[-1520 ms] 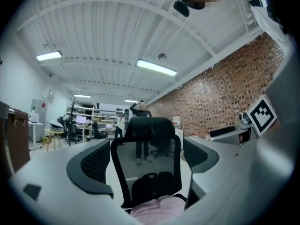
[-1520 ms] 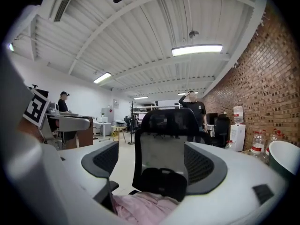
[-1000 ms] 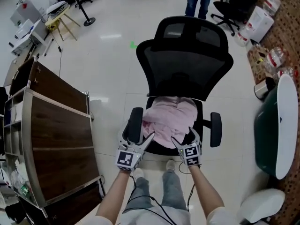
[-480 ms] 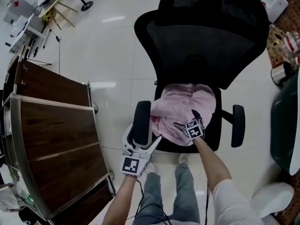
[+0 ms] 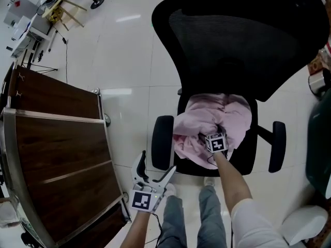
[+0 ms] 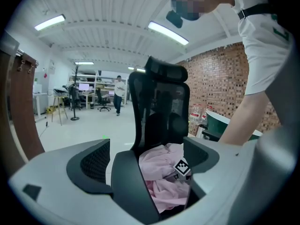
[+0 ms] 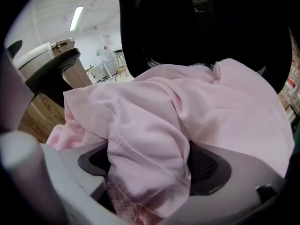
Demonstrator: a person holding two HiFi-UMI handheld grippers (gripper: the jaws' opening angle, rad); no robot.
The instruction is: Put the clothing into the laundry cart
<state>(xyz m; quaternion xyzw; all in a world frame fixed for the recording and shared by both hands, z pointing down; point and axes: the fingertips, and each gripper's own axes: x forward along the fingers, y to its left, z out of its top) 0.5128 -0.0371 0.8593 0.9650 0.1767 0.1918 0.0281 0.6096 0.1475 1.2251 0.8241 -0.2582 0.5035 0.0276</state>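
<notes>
A crumpled pink garment lies on the seat of a black office chair. My right gripper is pushed down into the garment's front part, with only its marker cube showing in the head view. In the right gripper view a thick fold of the garment fills the gap between the jaws, which are closing from wide apart. My left gripper hangs open and empty in front of the chair's left armrest. From the left gripper view, the garment shows beyond that armrest.
A dark wooden cabinet stands close on the left. A dark green tub sits at the right edge, also seen as the tub beside a brick wall. The chair's right armrest flanks the seat. The person's legs are below.
The right gripper has moved forward from the seat's front edge into the pink garment. The left gripper has dropped back toward the person. The head camera has come closer to the chair.
</notes>
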